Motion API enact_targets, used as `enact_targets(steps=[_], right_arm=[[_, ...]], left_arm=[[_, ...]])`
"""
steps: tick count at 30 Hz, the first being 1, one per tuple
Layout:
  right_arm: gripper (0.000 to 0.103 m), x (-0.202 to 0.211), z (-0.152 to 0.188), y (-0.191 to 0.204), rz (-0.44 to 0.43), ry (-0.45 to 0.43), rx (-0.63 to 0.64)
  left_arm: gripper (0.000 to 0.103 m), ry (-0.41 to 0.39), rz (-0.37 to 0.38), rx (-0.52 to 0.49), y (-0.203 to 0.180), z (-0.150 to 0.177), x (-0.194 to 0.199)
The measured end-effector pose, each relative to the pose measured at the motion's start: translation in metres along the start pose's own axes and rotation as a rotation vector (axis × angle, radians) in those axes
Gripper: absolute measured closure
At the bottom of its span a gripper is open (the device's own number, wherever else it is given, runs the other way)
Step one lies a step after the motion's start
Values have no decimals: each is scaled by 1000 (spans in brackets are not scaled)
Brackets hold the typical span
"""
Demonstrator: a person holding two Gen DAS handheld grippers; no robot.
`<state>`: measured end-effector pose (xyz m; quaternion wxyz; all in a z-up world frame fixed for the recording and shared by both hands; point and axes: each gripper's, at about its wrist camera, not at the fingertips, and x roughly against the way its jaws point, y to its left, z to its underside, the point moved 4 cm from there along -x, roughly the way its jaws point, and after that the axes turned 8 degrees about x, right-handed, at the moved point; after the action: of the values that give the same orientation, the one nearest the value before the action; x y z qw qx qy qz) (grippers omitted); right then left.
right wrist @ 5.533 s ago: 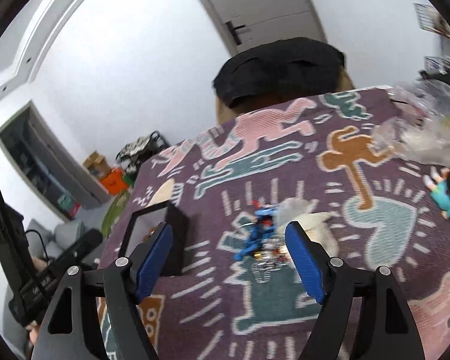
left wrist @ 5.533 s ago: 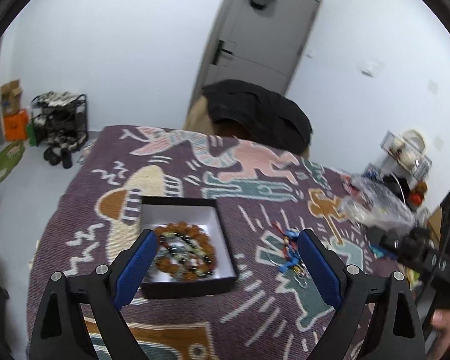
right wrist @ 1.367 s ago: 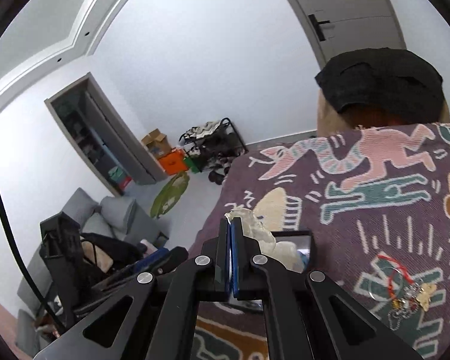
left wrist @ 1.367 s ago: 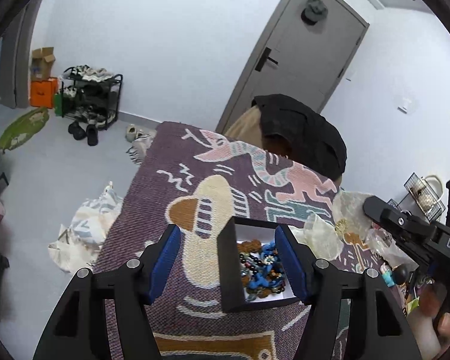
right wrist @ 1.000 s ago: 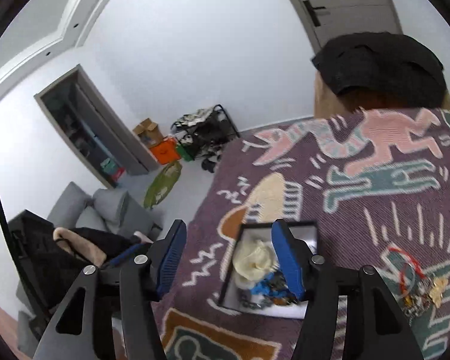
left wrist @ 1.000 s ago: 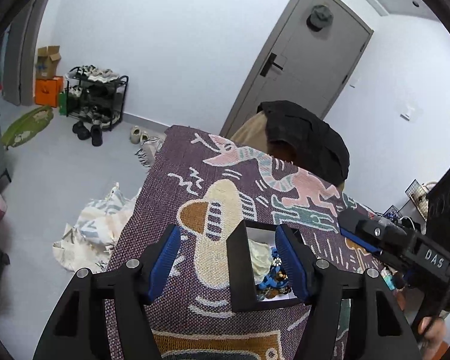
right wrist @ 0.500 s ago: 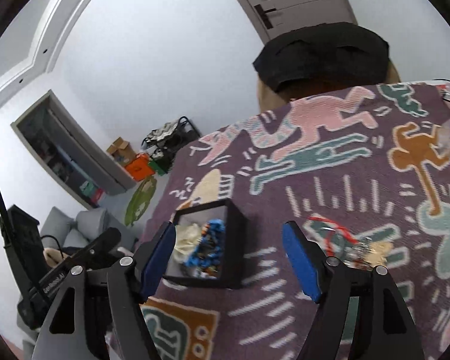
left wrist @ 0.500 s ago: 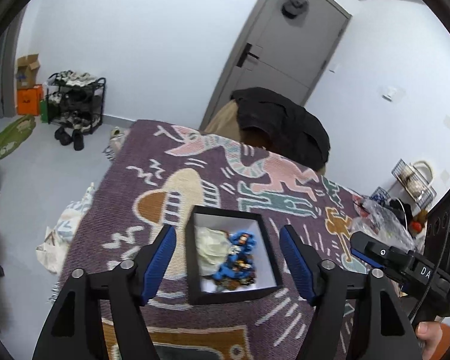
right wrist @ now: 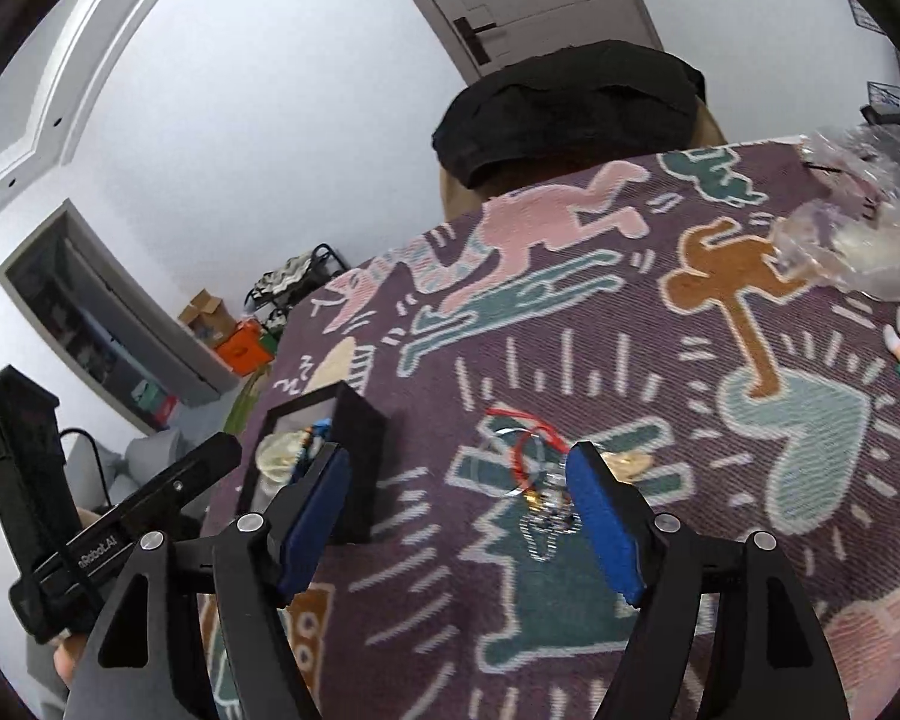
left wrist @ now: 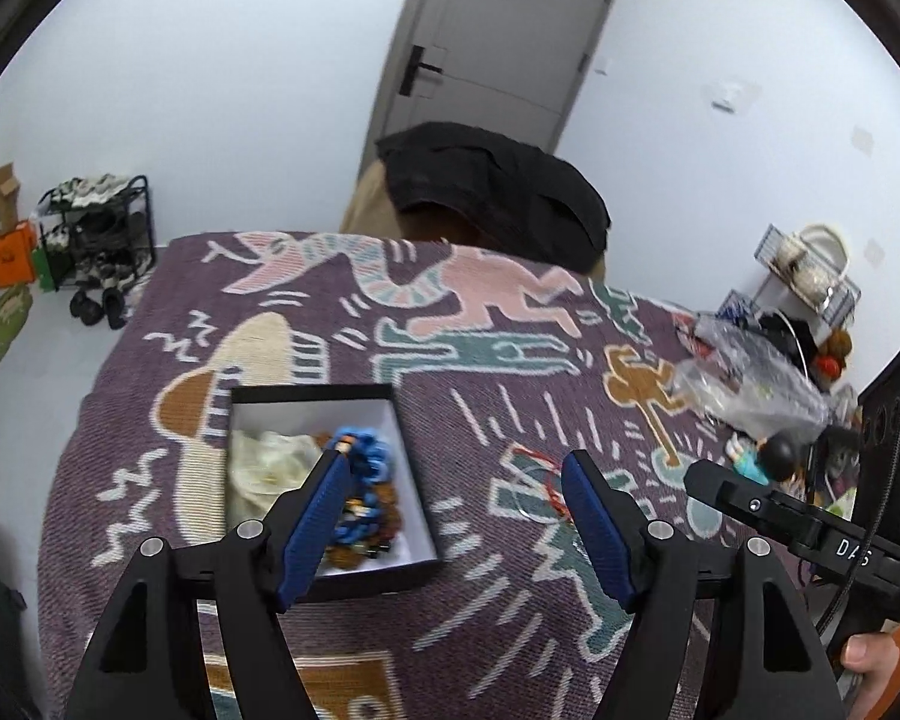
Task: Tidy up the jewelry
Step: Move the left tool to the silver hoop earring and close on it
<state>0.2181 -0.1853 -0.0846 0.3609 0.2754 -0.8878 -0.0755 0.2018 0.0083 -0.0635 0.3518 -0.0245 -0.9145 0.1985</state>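
Observation:
A black jewelry box [left wrist: 354,391] with a white lining sits on the patterned purple blanket [left wrist: 450,360]. Inside lie a cream pouch [left wrist: 264,462], a blue beaded piece [left wrist: 369,450] and brown beads. The box also shows in the right wrist view [right wrist: 354,438]. A loose pile of jewelry [right wrist: 540,480] with a red cord, a silver ring and small charms lies on the blanket to the box's right; it shows in the left wrist view [left wrist: 540,480] too. My left gripper [left wrist: 456,468] is open and empty above the box's right edge. My right gripper [right wrist: 456,468] is open and empty just left of the loose pile.
A clear plastic bag [left wrist: 750,378] and small figurines [left wrist: 762,456] lie at the blanket's right side. A chair with a black garment [left wrist: 492,192] stands at the far edge. A shoe rack [left wrist: 96,228] stands on the floor at left.
My right gripper, earlier shut on the cream pouch, opened over the box and left it inside, then swung right toward the loose pile. My left gripper drew back and opened wider.

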Motion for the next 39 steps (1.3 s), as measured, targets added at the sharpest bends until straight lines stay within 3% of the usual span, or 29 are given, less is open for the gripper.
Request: enact_targets(steps=[6, 9, 18, 21, 23, 28, 33, 39], right_arm=[[26, 3, 6, -23, 23, 3, -21], [11, 7, 7, -34, 30, -6, -41], [10, 7, 12, -62, 49, 2, -101], [10, 6, 14, -71, 55, 5, -120], [10, 7, 15, -77, 63, 2, -132], [10, 9, 18, -90, 74, -2, -156], [10, 7, 20, -96, 74, 1, -166], [12, -1, 23, -94, 77, 18, -148]], left_arm=[[29, 55, -6, -52, -25, 8, -21], [29, 79, -14, -65, -33, 10, -31], [29, 153, -24, -100, -54, 14, -61], [37, 177, -28, -116, -61, 17, -72], [51, 203, -34, -123, -64, 20, -80], [69, 262, -70, -137, -66, 28, -103], [75, 293, -142, -147, -60, 35, -123], [87, 344, -169, -136, -52, 44, -140]])
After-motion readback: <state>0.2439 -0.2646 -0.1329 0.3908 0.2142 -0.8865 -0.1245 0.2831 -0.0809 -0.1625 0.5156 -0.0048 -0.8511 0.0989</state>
